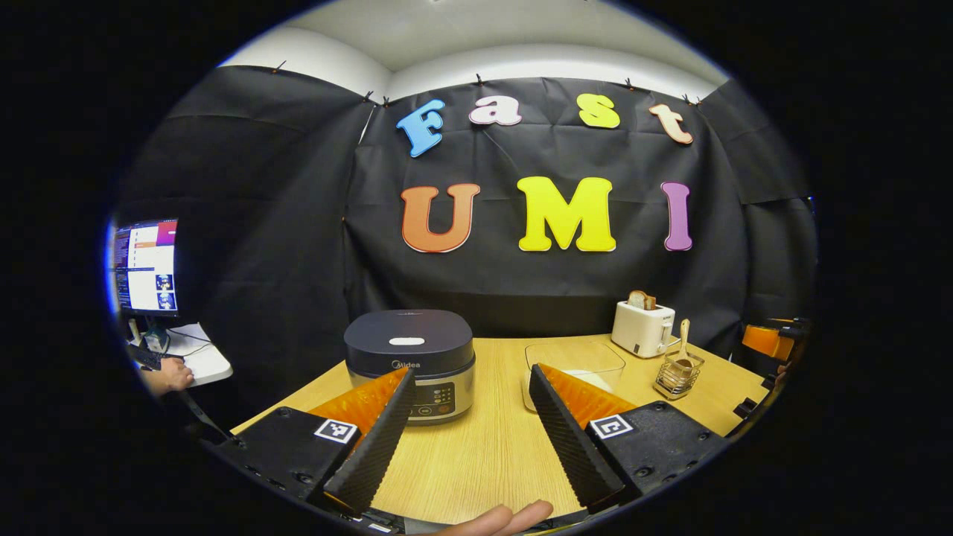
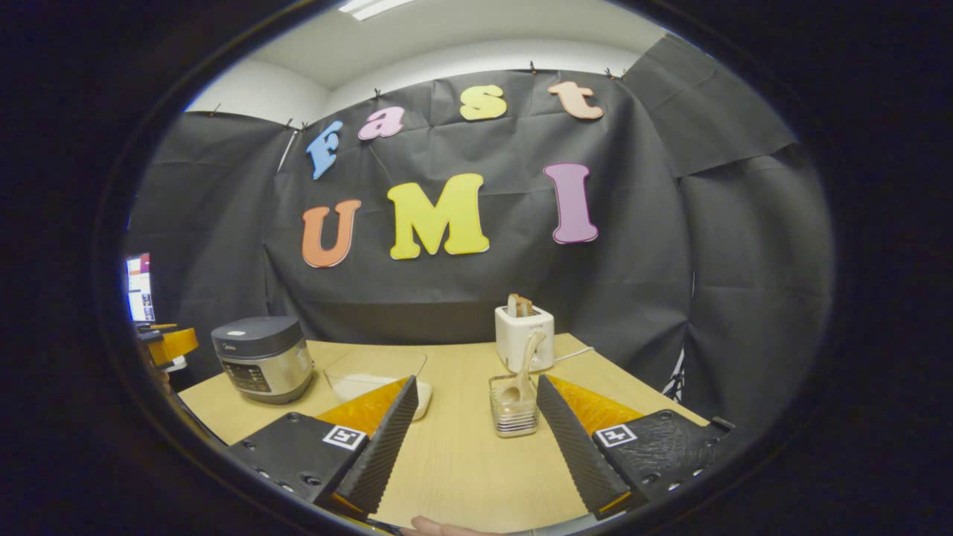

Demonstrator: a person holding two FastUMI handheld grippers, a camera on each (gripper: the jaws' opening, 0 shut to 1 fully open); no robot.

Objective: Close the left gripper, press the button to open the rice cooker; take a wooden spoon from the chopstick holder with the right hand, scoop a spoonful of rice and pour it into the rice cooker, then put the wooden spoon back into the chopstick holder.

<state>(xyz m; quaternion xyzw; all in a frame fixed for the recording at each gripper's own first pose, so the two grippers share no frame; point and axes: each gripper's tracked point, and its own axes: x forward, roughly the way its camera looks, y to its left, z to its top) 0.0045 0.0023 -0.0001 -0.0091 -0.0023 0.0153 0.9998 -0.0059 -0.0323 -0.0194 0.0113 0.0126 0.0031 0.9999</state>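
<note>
Both grippers' jaws wide open, empty. Wooden spoon (image 2: 523, 362) upright in chopstick holder (image 2: 513, 407); rice cooker (image 1: 410, 362) lid shut.

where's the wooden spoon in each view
Left gripper view: the wooden spoon stands in the chopstick holder at far right on the table, right of the toaster.
Right gripper view: the spoon stands in the holder at centre, between the fingers of the right gripper, in front of the toaster.
Shared landmark: the toaster with bread in it.
</note>
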